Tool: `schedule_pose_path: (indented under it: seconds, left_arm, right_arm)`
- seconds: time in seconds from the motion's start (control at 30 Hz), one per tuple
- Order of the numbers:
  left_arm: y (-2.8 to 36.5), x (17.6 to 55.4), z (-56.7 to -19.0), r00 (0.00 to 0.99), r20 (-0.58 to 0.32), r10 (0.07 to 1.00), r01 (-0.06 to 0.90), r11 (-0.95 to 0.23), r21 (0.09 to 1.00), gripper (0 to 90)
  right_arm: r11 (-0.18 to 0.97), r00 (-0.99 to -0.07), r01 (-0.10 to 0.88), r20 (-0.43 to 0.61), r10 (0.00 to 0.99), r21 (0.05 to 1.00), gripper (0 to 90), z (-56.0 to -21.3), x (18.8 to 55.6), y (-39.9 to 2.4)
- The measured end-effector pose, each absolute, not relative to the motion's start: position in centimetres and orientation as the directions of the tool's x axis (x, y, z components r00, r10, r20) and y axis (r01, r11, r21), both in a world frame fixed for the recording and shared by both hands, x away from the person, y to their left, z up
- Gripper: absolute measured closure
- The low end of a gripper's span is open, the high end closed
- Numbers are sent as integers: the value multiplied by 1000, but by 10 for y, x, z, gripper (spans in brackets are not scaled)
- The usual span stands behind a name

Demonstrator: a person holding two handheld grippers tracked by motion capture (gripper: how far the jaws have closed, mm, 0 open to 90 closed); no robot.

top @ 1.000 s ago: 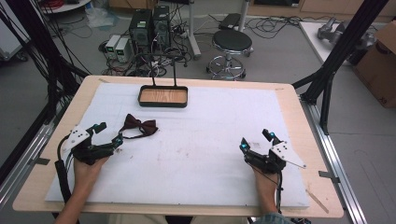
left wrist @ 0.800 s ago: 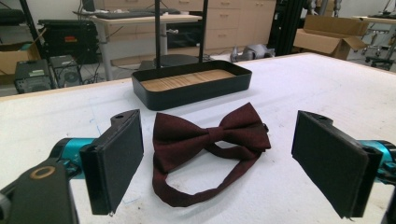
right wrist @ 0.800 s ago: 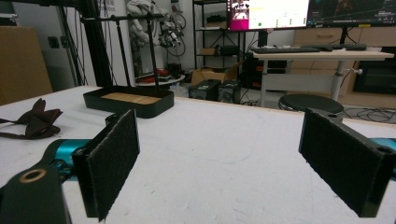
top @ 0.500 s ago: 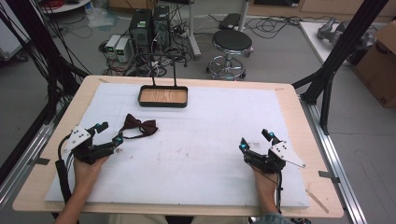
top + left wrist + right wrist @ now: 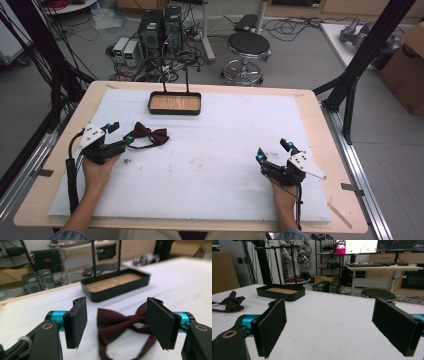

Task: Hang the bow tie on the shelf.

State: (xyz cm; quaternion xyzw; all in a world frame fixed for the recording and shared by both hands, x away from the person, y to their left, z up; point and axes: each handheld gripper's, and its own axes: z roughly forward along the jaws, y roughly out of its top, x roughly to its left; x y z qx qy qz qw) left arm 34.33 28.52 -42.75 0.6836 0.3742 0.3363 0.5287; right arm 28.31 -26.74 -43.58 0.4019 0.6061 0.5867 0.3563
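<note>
Your left gripper [image 5: 120, 131] sits at the left side of the white table [image 5: 225, 150], its jaws apart and just now closing in around the dark red bow tie [image 5: 149, 135], which lies flat on the table between them; the pads do not press on it. Beyond the bow tie stands a black tray [image 5: 175, 103]. Your right gripper [image 5: 274, 151] rests well apart at the right, jaws wide apart with nothing between them.

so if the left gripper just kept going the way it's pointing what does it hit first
Most likely the bow tie, lying just ahead between the left gripper's pads, which have just been closing without pressing it. The black tray sits farther back.
</note>
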Motion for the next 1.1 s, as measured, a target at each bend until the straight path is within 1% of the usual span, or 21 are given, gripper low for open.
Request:
schedule_pose_path:
  seconds: [0.03, 0.07, 0.1, 0.17, 0.2, 0.37, 0.4, 0.5, 0.57, 0.7, 0.77, 0.87, 1.1]
  left_arm:
    - [285, 347, -427, 489, 82, 869, 164, -184, 969, 347]
    - [284, 354, -427, 472, 78, 878, 201, -193, 960, 343]
    - [284, 354, -427, 472, 78, 878, 201, -193, 960, 342]
    - [283, 360, -428, 449, 47, 892, 255, -178, 950, 332]
    - [282, 363, -428, 461, 34, 886, 269, -176, 947, 335]
    - [274, 372, -426, 500, 41, 865, 270, -200, 942, 346]
    - [272, 373, -428, 505, 47, 862, 271, -211, 939, 364]
    - [267, 376, -432, 525, 82, 847, 281, -264, 923, 403]
    - [263, 379, -434, 547, 112, 830, 292, -314, 904, 411]
    - [255, 381, -439, 572, 224, 789, 266, -437, 859, 414]
    - [253, 382, -442, 582, 249, 774, 253, -464, 849, 420]
    - [251, 385, -445, 598, 256, 760, 259, -486, 835, 444]
    - [245, 386, -449, 596, 347, 724, 237, -572, 785, 468]
  right_arm:
    - [-11, -421, 68, 39, 906, 998, 116, -436, 283, -267]
    - [-9, -422, 68, 37, 906, 998, 116, -436, 283, -267]
    - [-9, -422, 68, 37, 906, 998, 116, -436, 283, -267]
    - [-9, -422, 68, 37, 906, 998, 115, -436, 283, -268]
    - [-12, -420, 70, 40, 907, 997, 115, -436, 283, -268]
    - [-12, -420, 75, 42, 906, 997, 116, -436, 283, -267]
    - [-10, -421, 74, 41, 906, 997, 115, -436, 283, -267]
    - [-20, -423, 80, 52, 905, 997, 116, -436, 283, -268]
    - [-20, -424, 77, 51, 904, 997, 116, -436, 284, -268]
    - [-19, -425, 78, 50, 904, 997, 115, -436, 284, -268]
    - [-20, -426, 78, 52, 903, 997, 116, -436, 284, -268]
    - [-23, -428, 80, 55, 902, 996, 115, -436, 284, -268]
    - [-23, -430, 81, 56, 901, 996, 116, -436, 284, -268]
